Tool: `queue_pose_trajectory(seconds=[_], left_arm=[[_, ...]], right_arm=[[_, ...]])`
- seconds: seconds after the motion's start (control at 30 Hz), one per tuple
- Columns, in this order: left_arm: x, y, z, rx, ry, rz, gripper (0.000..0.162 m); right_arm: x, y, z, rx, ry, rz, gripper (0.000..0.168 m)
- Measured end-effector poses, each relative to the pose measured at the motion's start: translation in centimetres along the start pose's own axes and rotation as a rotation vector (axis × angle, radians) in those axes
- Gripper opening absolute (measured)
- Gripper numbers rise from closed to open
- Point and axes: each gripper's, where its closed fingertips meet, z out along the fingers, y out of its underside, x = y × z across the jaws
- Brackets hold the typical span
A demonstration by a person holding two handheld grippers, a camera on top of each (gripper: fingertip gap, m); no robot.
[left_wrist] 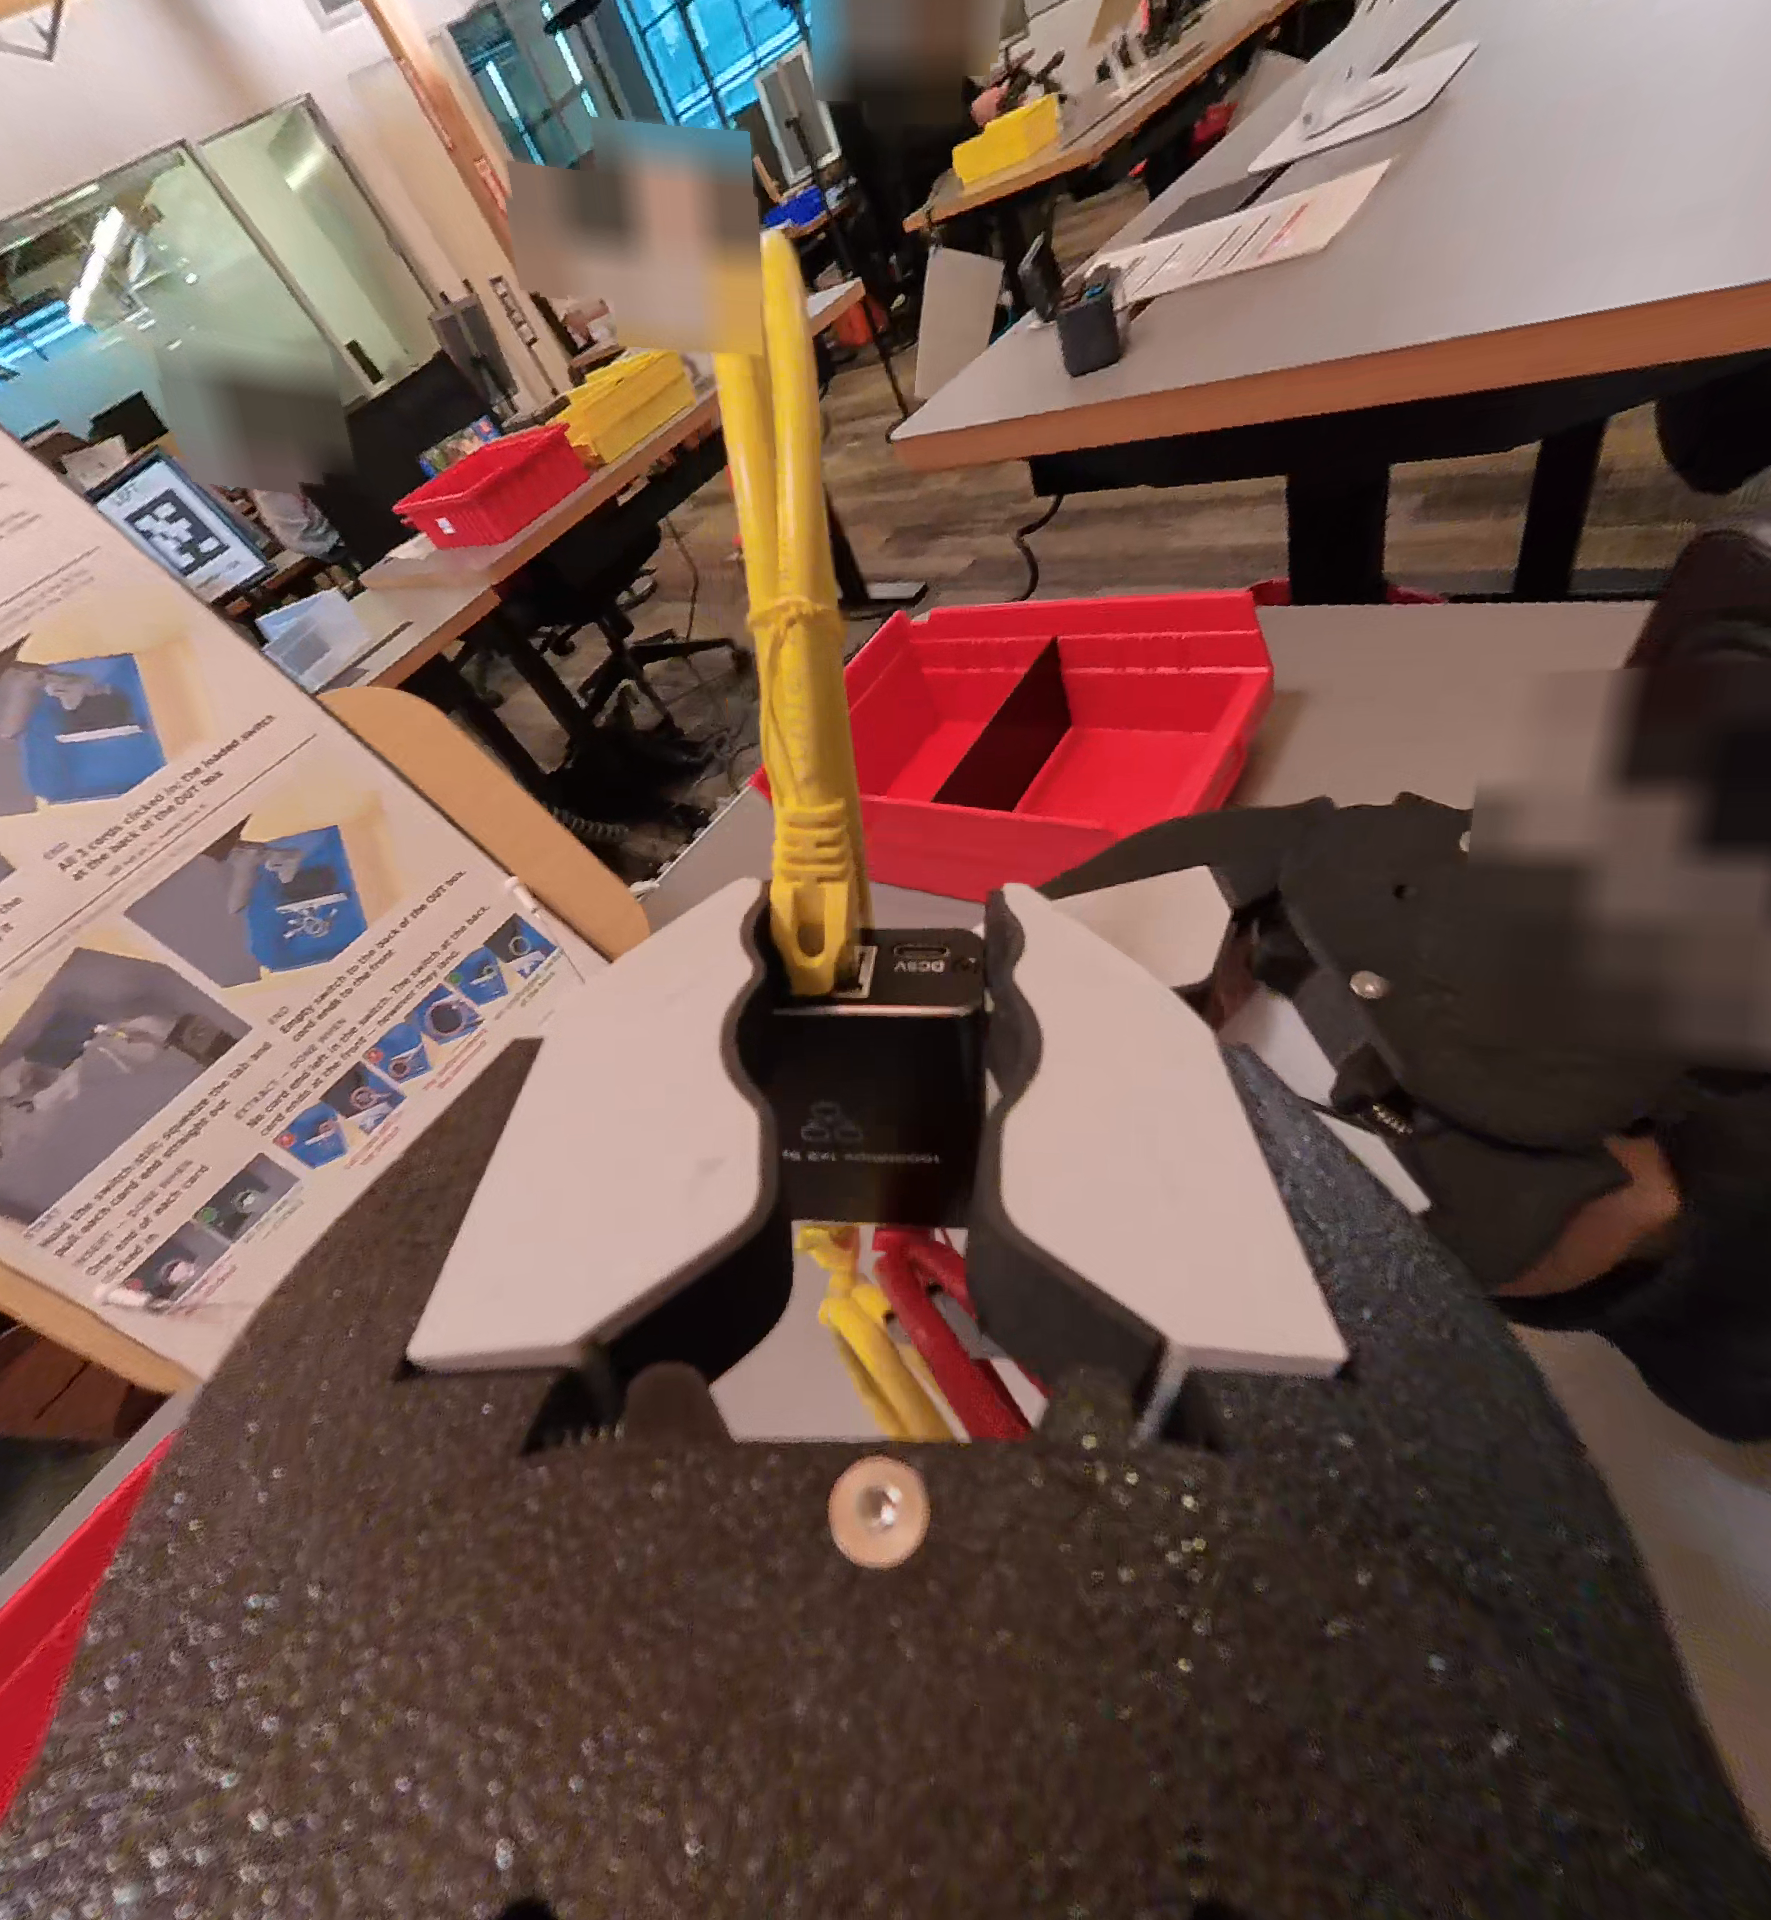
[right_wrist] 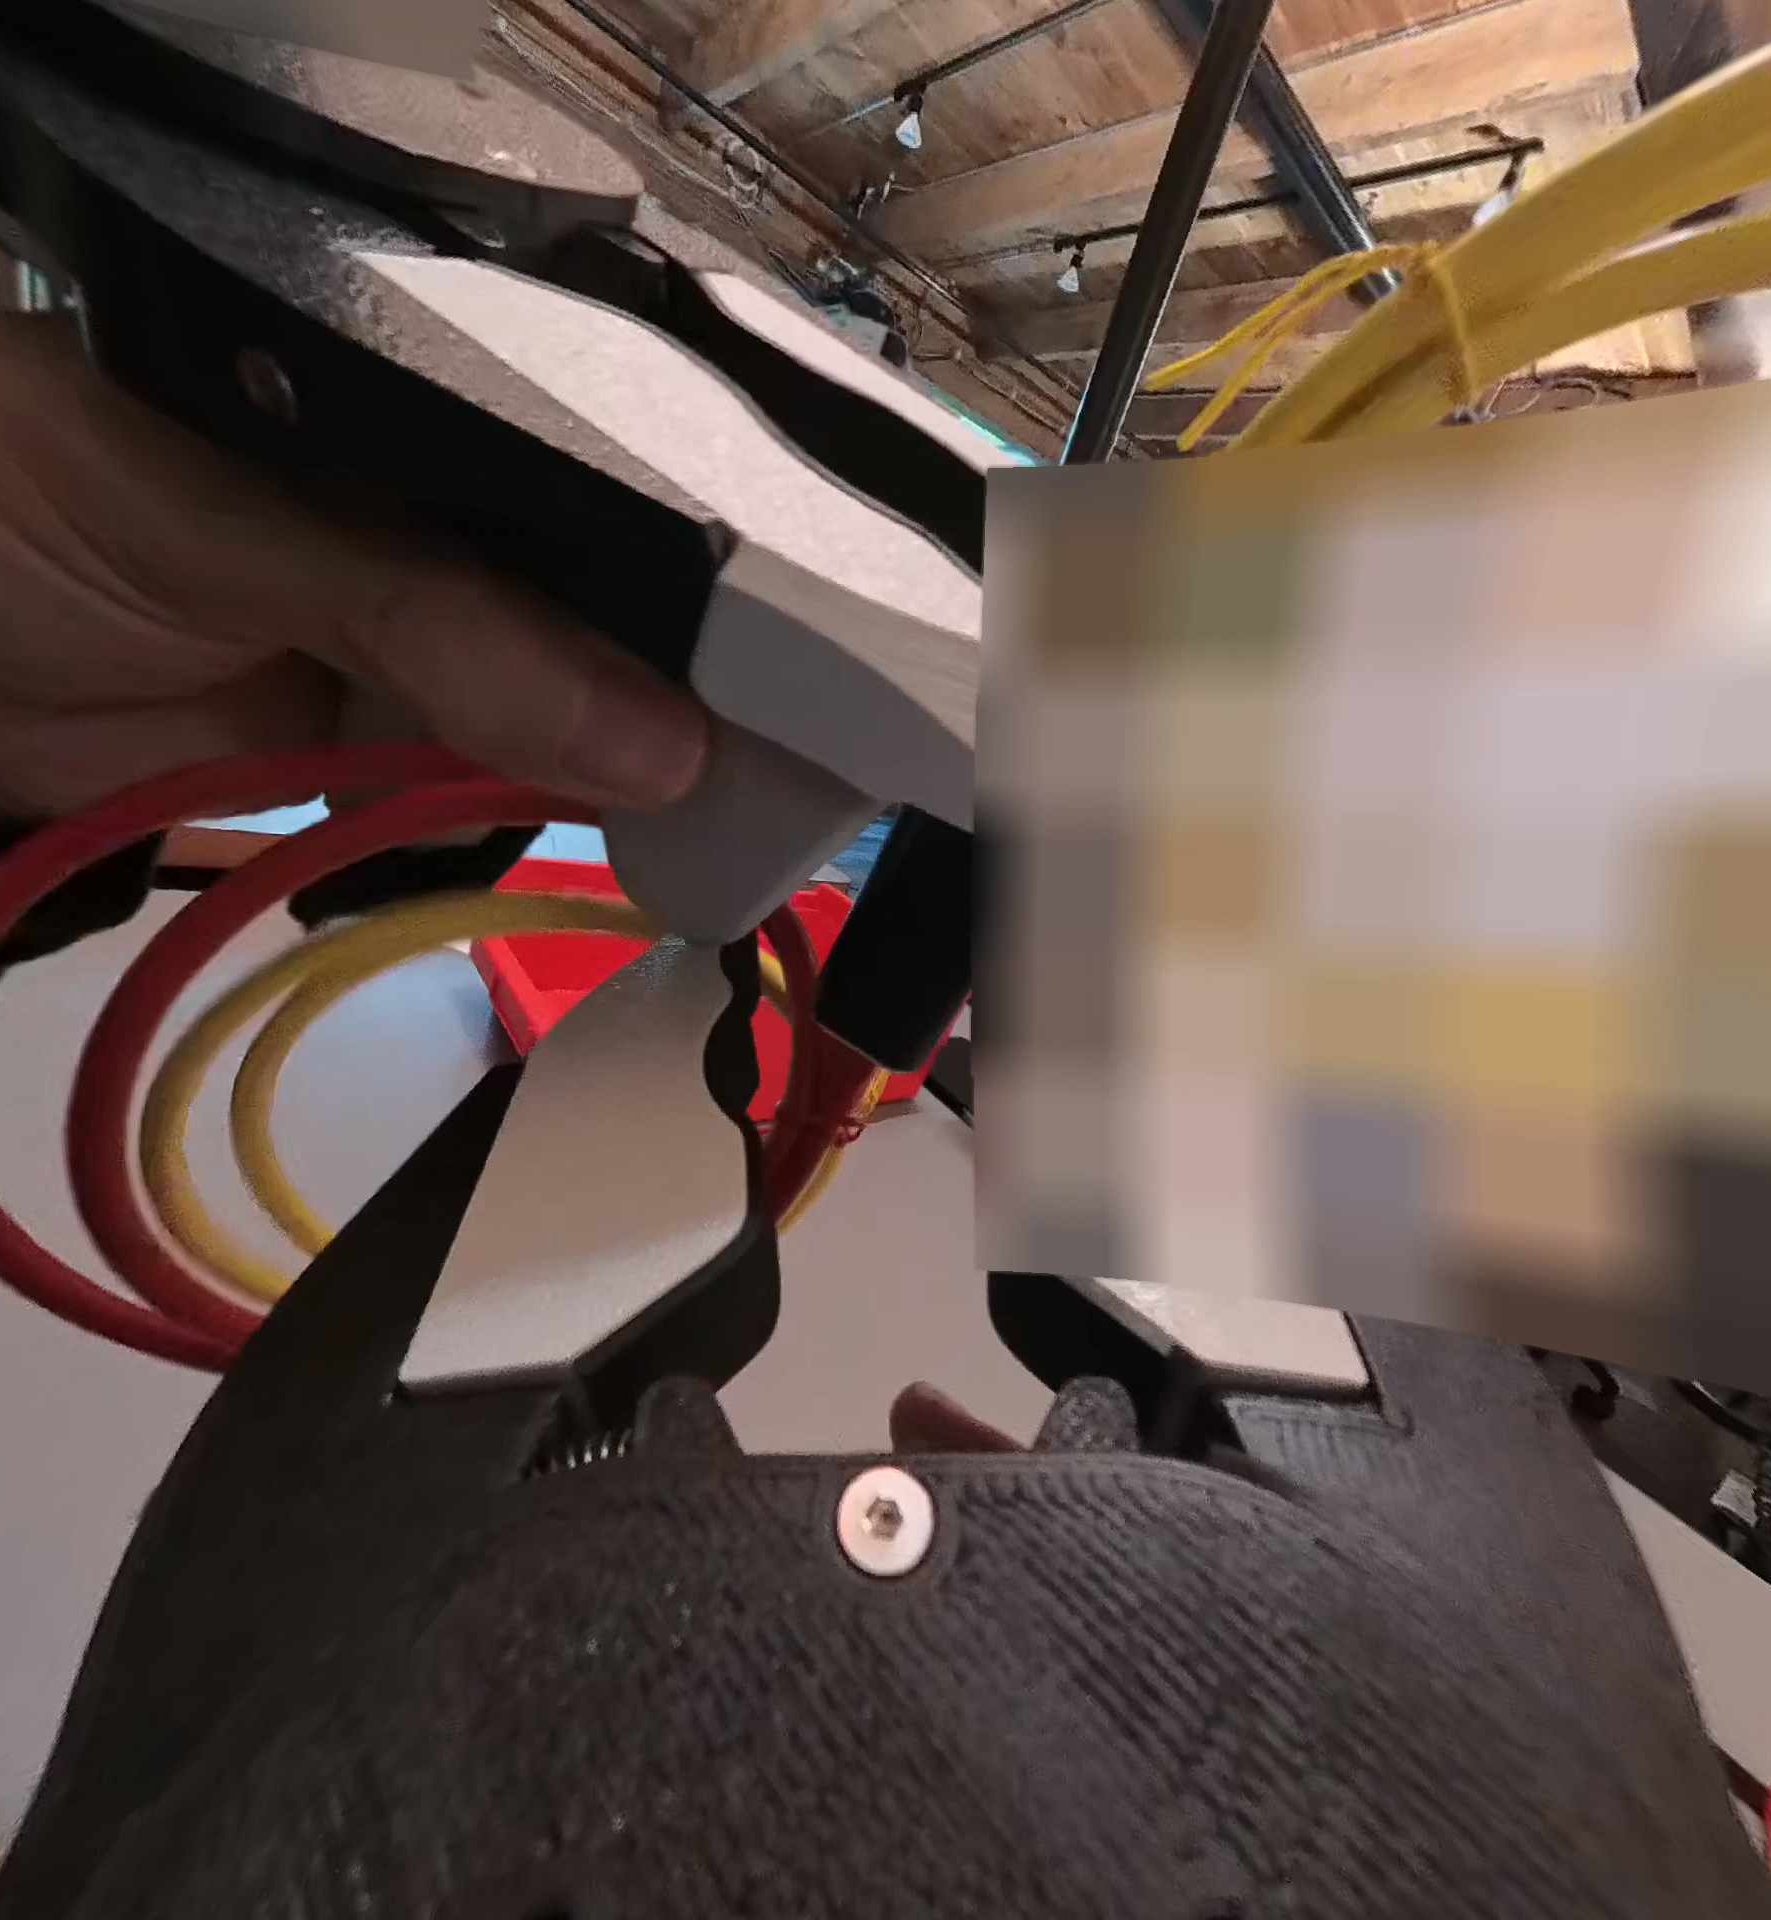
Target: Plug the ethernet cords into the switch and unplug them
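My left gripper (left_wrist: 876, 997) is shut on the small black switch (left_wrist: 876, 1122) and holds it above the table. A yellow ethernet cord (left_wrist: 803, 727) is plugged into the switch's far end and stands upward. Yellow (left_wrist: 865, 1340) and red (left_wrist: 928, 1320) cords hang from its near end. My right gripper (right_wrist: 886, 966) is open, with its jaws apart. Its fingertips sit by the lower end of the switch (right_wrist: 891, 987), where a red cord (right_wrist: 19, 1039) loops away beside a yellow loop (right_wrist: 206, 1070). A blur patch hides its right finger.
A red divided bin (left_wrist: 1057, 727) sits on the grey table (left_wrist: 1432, 665) behind the switch. An illustrated instruction sheet (left_wrist: 185, 883) leans at the left. A hand (right_wrist: 289, 623) holds the left gripper. Other desks with red and yellow bins stand farther back. The gap from one gripper's tips to the other's is roughly 6 centimeters.
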Motion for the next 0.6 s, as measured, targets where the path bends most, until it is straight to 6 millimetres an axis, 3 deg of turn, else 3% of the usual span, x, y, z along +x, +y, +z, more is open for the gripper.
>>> queue_pose_trajectory(seconds=[0.17,0.37,0.47,0.6], left_arm=[[0.9,-1.7,-0.6,0.13,0.101,-0.06,0.037],[0.6,-3.4,-4.3,0.297,0.198,-0.143,0.074],[-0.5,-2.3,-6.1,0.328,0.211,-0.166,0.081],[-0.8,1.2,-7.4,0.263,0.248,-0.157,0.091]], right_arm=[[0.4,-1.1,-0.4,0.081,0.044,0.016,0.042],[1.7,-1.2,-0.9,0.138,0.066,0.124,0.043],[2.0,-1.2,-1.0,0.15,0.071,0.136,0.042],[1.9,-1.0,-0.8,0.132,0.08,0.095,0.042]])
